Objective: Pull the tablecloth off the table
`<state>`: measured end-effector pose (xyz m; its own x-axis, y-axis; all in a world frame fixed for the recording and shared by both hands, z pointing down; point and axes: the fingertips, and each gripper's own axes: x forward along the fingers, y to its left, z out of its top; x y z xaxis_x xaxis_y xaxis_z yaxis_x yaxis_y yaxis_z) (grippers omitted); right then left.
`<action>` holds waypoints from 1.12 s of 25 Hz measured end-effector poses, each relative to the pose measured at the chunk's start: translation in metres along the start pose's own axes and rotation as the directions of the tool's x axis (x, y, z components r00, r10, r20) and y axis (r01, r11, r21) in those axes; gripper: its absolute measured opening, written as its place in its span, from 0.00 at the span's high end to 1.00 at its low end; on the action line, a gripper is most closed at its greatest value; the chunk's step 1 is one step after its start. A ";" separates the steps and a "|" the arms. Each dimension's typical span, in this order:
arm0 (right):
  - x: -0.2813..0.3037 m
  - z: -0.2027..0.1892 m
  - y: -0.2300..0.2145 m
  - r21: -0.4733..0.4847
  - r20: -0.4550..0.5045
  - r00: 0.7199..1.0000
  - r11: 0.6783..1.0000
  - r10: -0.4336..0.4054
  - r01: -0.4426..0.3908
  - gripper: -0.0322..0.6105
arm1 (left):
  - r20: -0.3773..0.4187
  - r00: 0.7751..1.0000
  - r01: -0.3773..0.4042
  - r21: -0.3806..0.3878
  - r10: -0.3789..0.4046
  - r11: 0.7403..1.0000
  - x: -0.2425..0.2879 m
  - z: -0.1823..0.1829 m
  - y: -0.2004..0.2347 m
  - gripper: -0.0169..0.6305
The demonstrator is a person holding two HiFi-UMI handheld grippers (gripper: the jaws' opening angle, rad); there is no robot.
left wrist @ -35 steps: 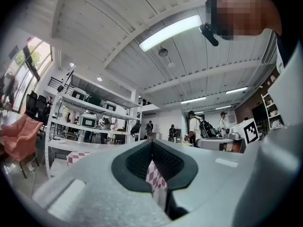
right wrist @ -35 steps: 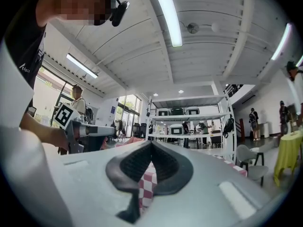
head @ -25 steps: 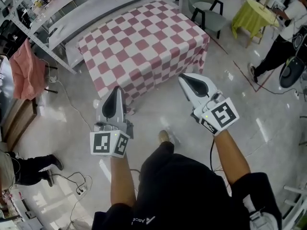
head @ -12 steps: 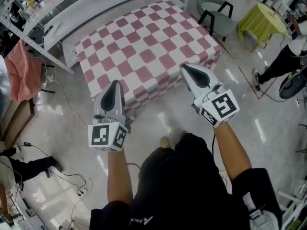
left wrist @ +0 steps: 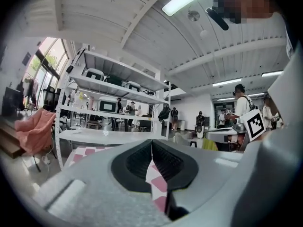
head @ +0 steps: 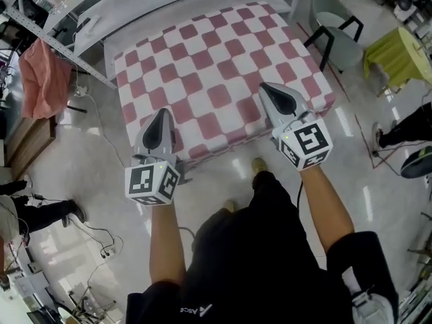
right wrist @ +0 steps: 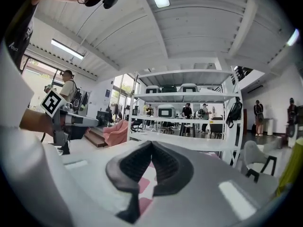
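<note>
Approach step, by my reading: nothing is grasped yet, and I am standing at the near side of the covered table, dark trousers at the bottom of the head view. Left gripper [head: 160, 117] is clenched shut and empty, held level over the near left corner of the tablecloth [head: 216, 66]. Right gripper [head: 268, 92] is likewise clenched on nothing, its tip over the near right part of the cloth. Past each closed pair of jaws a sliver of checks shows, lying beyond and not pinched.

Next, I judge, both pairs of jaws must open, drop to the hanging near hem and close on fabric at two spread points before any pull toward me.

Tablecloth: pink and white checks, flat and smooth across the whole top, draped down the sides, nothing standing on it. The table beneath is fully hidden. Beyond its far edge stands a white shelving rack [head: 101, 12]; a grey chair [head: 337, 39] sits off the far right corner
</note>
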<state>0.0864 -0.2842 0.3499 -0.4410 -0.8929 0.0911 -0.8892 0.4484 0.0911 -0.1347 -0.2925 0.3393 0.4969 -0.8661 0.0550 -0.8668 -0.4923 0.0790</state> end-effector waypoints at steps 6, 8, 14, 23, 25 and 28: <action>0.068 -0.039 -0.099 0.062 -0.066 0.996 0.997 0.057 -0.052 0.95 | -0.096 0.981 -0.173 -0.023 0.170 0.985 0.089 -0.022 0.001 0.95; 0.087 -0.052 -0.126 0.075 -0.102 0.993 0.996 0.065 -0.058 0.95 | -0.123 0.971 -0.212 -0.038 0.206 0.976 0.115 -0.031 0.005 0.95; 0.141 -0.093 -0.166 0.109 -0.201 0.971 0.988 0.133 -0.113 0.83 | -0.222 0.932 -0.303 -0.050 0.285 0.952 0.164 -0.058 0.027 0.88; 0.195 -0.157 -0.176 0.141 -0.425 0.896 0.987 0.126 -0.072 0.54 | -0.459 0.842 -0.341 -0.045 0.284 0.939 0.203 -0.126 0.076 0.61; 0.201 -0.173 -0.178 0.147 -0.484 0.866 0.987 0.123 -0.059 0.49 | -0.520 0.806 -0.359 -0.047 0.284 0.932 0.206 -0.144 0.087 0.58; 0.212 -0.194 -0.180 0.172 -0.548 0.826 0.984 0.130 -0.041 0.45 | -0.600 0.747 -0.388 -0.044 0.286 0.921 0.208 -0.169 0.103 0.54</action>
<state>0.1771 -0.5464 0.5452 -0.4132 -0.6567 0.6309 -0.8781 0.4709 -0.0849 -0.1134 -0.5087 0.5274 0.1478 -0.7359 0.6608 -0.9890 -0.1132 0.0952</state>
